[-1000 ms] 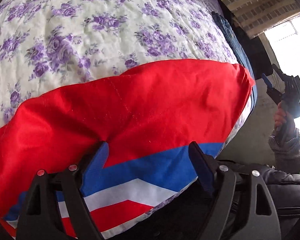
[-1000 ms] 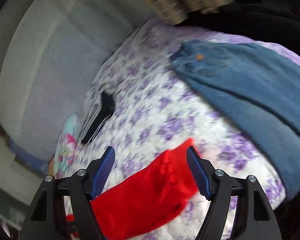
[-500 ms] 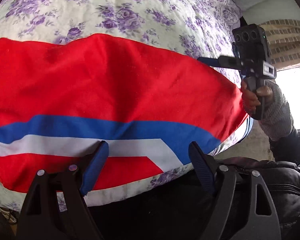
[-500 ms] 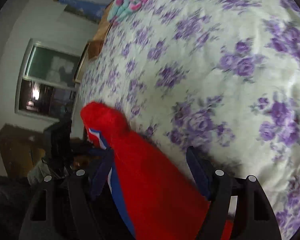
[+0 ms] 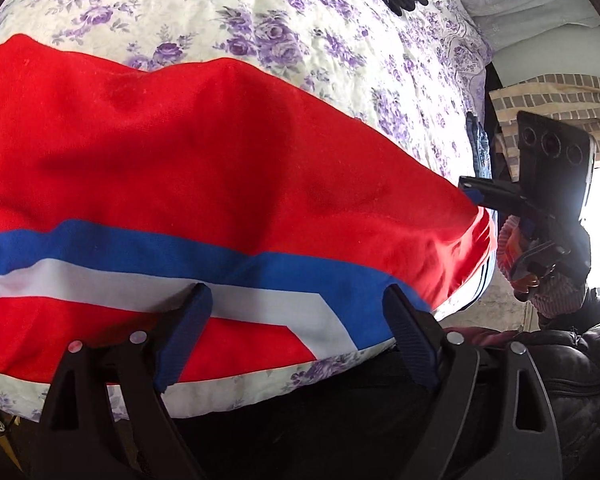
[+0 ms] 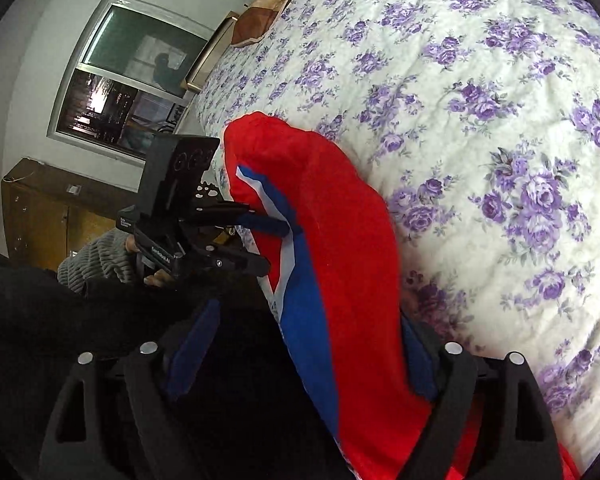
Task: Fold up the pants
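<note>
Red fabric pants with blue and white stripes (image 5: pixel 204 168) lie flat along the near edge of the bed's purple-floral quilt (image 5: pixel 284 24). Left gripper (image 5: pixel 300 336) jaws opening wide over the striped hem (pads not pressing). Right gripper (image 6: pixel 300 356) opening at the other end, cloth between its jaws, no grip.

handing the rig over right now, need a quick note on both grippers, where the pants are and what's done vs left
Left gripper: jaws opening, at the near edge of the red pants, pads not pressing on cloth.
Right gripper: jaws opening, the pants' end lies between them, not clamped.
Pants: spread lengthwise on the floral bedspread along the near edge, blue and white stripe toward you.
Done: pants laid out fairly flat.
Left: I see no fold yet; regrip both ends and fold.
</note>
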The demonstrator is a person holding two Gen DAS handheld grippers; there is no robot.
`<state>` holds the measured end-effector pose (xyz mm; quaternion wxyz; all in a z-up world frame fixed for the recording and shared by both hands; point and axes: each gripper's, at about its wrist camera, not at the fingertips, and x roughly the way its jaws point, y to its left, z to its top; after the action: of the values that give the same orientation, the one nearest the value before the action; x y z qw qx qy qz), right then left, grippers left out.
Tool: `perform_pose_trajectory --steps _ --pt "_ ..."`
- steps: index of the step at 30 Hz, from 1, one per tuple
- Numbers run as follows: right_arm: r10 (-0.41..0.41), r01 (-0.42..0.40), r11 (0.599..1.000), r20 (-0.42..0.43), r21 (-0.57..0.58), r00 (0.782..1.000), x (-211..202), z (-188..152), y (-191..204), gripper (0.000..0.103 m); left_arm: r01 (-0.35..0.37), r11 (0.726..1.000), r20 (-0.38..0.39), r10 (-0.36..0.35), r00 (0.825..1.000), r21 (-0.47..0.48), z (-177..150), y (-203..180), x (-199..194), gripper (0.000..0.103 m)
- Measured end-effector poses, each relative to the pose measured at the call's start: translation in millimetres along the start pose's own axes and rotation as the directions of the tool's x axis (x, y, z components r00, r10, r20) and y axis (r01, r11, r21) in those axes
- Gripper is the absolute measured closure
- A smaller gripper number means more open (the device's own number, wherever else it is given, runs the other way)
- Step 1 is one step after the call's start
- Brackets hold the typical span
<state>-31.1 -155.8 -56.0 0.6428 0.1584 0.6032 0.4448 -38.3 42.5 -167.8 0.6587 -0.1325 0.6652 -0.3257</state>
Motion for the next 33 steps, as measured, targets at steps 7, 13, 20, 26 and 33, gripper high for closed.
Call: perform_pose_trajectory --steps 7,13,20,26,33 --pt "0.169 -0.185 0.974 0.124 0.131 0.978 22 40 -12 0.012 0.004 1.0 -0.005 -0.004 1.0 0.013 1 -2 1 0.015" --pt "0.225 -0.229 0.972 0.066 0.058 0.972 16 24 12 0.012 0.007 1.0 0.0 -0.007 1.0 0.025 2 -3 2 0.015" --pt "0.242 -0.25 0.929 0.063 0.273 0.968 42 25 -30 0.012 -0.001 0.999 -0.003 0.001 1.0 0.037 1 -4 2 0.015" --pt "0.249 -0.368 0.842 0.32 0.395 0.914 43 53 -62 0.016 -0.004 0.999 0.0 0.004 1.0 0.031 2 -9 4 0.014" --pt "0.176 -0.354 0.834 0.403 0.424 0.898 12 49 -98 0.029 -0.039 0.999 0.037 0.039 0.999 0.011 3 -10 -7 0.015"
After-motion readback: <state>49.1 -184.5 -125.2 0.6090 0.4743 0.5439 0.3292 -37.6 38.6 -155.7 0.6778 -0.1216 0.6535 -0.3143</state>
